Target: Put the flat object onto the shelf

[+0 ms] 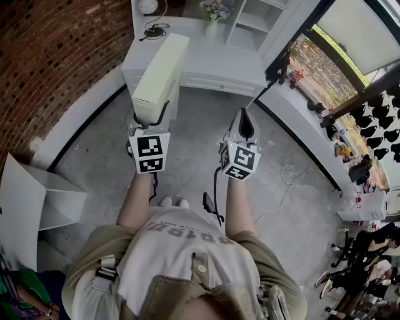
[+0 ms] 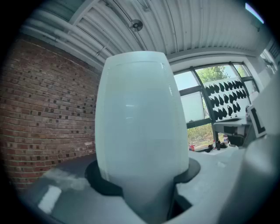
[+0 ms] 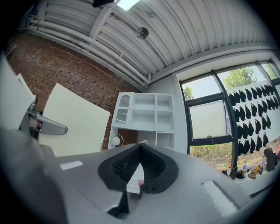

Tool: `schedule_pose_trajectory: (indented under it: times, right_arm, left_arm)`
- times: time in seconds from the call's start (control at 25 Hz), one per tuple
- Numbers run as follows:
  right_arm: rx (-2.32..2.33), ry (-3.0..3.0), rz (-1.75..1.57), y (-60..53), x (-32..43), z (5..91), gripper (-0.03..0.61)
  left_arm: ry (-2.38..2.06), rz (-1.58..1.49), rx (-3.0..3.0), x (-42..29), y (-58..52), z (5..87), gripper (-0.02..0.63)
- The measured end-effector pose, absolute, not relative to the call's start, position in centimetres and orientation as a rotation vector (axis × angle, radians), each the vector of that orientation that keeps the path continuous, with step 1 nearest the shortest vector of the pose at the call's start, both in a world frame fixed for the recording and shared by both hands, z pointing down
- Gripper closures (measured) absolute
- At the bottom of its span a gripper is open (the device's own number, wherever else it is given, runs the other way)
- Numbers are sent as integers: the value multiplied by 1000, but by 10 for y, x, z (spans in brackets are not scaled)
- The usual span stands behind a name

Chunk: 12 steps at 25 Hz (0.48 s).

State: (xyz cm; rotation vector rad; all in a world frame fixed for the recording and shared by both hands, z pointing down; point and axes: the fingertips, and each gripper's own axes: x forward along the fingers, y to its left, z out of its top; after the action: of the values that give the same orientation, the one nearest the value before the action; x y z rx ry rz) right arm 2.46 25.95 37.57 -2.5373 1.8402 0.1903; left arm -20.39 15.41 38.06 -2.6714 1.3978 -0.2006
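Note:
A pale cream flat box (image 1: 159, 75) stands on edge in front of me, and my left gripper (image 1: 150, 119) is shut on its near end. In the left gripper view the box (image 2: 140, 127) fills the middle, wedged between the black pads (image 2: 103, 183). My right gripper (image 1: 244, 128) hangs beside it at the same height, shut with nothing in it; its ribbed pads (image 3: 140, 164) meet at their tips. From the right gripper view the box (image 3: 72, 122) shows as a broad cream panel at the left. The white shelf unit (image 3: 146, 120) stands ahead against the brick wall.
A white cabinet (image 1: 206, 62) with a vase of flowers (image 1: 212, 15) and a round lamp (image 1: 148, 6) sits below the shelves. A white counter (image 1: 300, 125) runs along the windows at right. An open white box (image 1: 37, 206) lies left. A cable (image 1: 281, 187) trails across the grey floor.

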Motion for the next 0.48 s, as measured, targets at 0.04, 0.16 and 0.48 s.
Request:
schedule_pose_trajectory:
  times: [0.04, 0.16, 0.48]
  right_arm:
    - [-2538, 1839, 195, 261, 26, 375, 577]
    - [-2538, 1845, 204, 264, 30, 375, 577]
    - [-2552, 1854, 217, 272, 42, 375, 577]
  left_arm:
    - [1397, -199, -2673, -202, 155, 381, 322]
    - [1397, -194, -2677, -196, 159, 381, 322]
    - [1399, -187, -2689, -183, 166, 382, 322]
